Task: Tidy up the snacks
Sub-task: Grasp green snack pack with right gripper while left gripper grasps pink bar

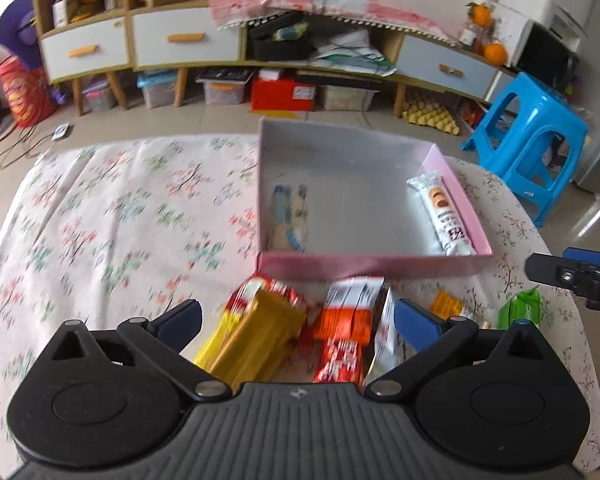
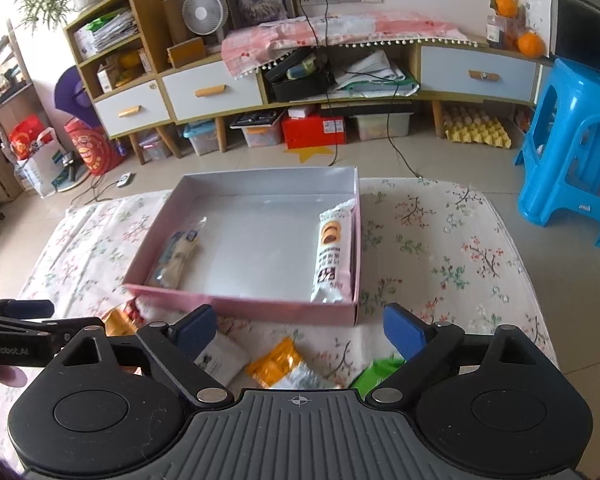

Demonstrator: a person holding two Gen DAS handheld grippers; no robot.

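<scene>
A living room with a low cabinet behind; the bench wears a floral cloth (image 2: 440, 248). On it sits the pink-walled box (image 2: 260, 310), holding a biscuit sleeve (image 2: 332, 256) by its right wall and a clear packet (image 2: 178, 258) by its left. Loose snacks lie just in front of the box: yellow pack (image 1: 256, 336), red pack (image 1: 342, 332), orange sachet (image 2: 278, 362), green packet (image 2: 376, 374). Left gripper (image 1: 298, 320) and right gripper (image 2: 300, 330) both stand wide, holding nothing. We judge the packs light, crinkly and slippery, so we would pinch across the short width at mid-body.

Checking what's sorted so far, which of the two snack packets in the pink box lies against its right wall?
The white biscuit packet with round biscuits pictured on it lies along the pink box's right wall; the clear blue-printed packet lies near the left wall.
</scene>
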